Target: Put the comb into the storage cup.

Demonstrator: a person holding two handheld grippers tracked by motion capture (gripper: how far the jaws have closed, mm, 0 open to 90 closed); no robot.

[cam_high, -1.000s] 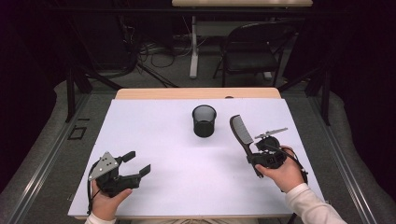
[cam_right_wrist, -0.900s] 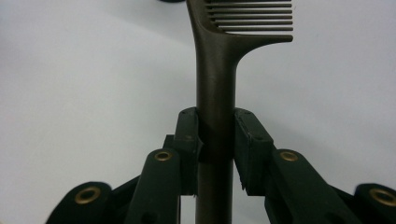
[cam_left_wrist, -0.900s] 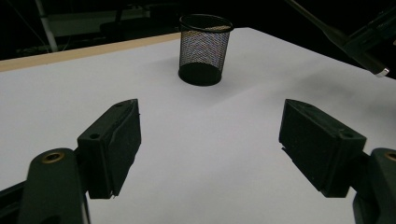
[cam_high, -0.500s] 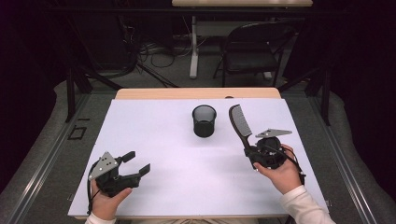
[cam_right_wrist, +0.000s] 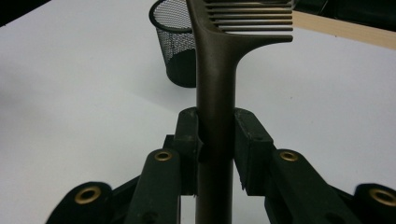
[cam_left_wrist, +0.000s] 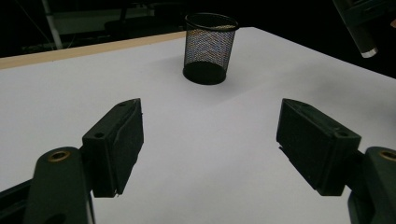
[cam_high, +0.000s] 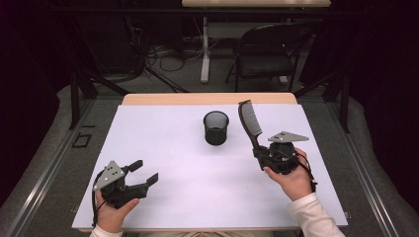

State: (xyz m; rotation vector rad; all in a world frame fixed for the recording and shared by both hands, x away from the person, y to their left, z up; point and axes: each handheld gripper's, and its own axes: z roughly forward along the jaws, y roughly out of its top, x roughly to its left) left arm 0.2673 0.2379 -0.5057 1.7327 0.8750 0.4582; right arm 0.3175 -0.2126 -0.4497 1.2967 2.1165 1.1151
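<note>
Brown comb (cam_high: 249, 123): smooth matte plastic, slim rounded handle, one straight row of fine teeth; stands tilted above the table's right half, just right of the cup.
Right gripper (cam_right_wrist: 215, 135): black pads pressed on both sides of the comb's handle.
Left gripper (cam_high: 143, 173): black, jaws spread wide with nothing between them, at the near left.
Cup (cam_high: 216, 127): black wire mesh, round, upright, solid base, at mid-table toward the far side.
Table (cam_high: 163, 128): white matte top, pale wood strip along the far edge.
</note>
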